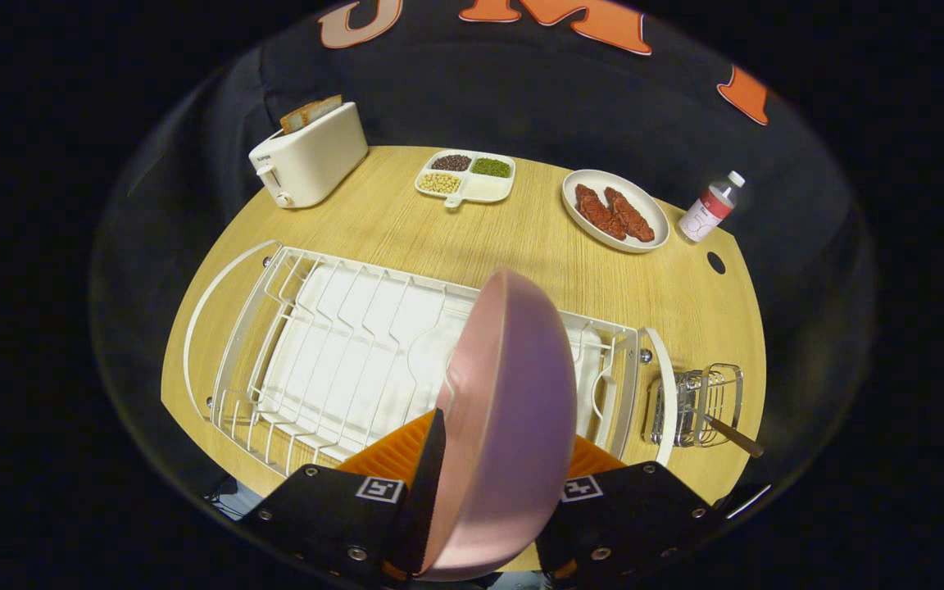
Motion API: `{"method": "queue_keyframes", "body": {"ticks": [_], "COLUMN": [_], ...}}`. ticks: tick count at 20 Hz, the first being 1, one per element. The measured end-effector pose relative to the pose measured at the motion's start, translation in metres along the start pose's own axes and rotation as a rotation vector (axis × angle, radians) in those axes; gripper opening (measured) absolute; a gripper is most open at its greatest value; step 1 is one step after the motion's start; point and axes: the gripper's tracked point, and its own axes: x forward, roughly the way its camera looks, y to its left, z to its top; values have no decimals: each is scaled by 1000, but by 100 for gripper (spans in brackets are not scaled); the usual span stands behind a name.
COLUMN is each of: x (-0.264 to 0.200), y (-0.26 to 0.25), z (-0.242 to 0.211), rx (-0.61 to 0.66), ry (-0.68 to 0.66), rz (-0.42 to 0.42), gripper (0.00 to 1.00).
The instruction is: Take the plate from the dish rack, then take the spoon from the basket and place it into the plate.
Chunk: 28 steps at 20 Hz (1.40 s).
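Between your fingers [484, 492] the pink plate [505, 418] stood on edge, clamped at its lower rim, with one finger on each face and the jaws drawn narrow around it. It hung above the near side of the white dish rack [316, 352], apparently lifted clear of the wire slots, though its lower edge was hidden behind the fingers and you could not be sure it had cleared the front rail.

The grip was the weak point. You held a smooth, upright plate by a small patch of rim, with most of its weight above the pinch; any quick swing or tilt could have let it pivot or slide out, and it would have dropped onto the rack wires or the tabletop [472, 246].

Setting it down carried its own hazard. Bare wood lay beyond the rack, but the compartment tray of beans [465, 175] and the dish of red meat strips [615, 211] stood farther back, so a wide sweep could have clipped them. The toaster [308, 156] and the bottle [710, 209] sat well apart.

Beside the rack's right end, the spoon [732, 436] rested in the wire basket [705, 403], its handle jutting outward. A plate carried low past that end could have knocked the handle or tipped the light basket.
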Motion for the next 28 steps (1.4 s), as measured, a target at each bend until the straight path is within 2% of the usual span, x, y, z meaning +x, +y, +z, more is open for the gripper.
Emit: {"method": "queue_keyframes", "body": {"ticks": [2, 4, 7, 11, 14, 20, 28], "x": [-6, -16, -27, -60, -90, -138, -151], "y": [-4, -4, -31, -24, -26, -23, -25], "z": [8, 21, 36, 43, 42, 6, -67], "rx": [25, 68, 85, 151, 118, 111, 164], "ry": [-27, -70, -140, -187, -257, -332, -325], "rz": [-9, 17, -34, 54, 60, 131, 270], "gripper": [48, 45, 40, 32, 32, 32, 32]}}
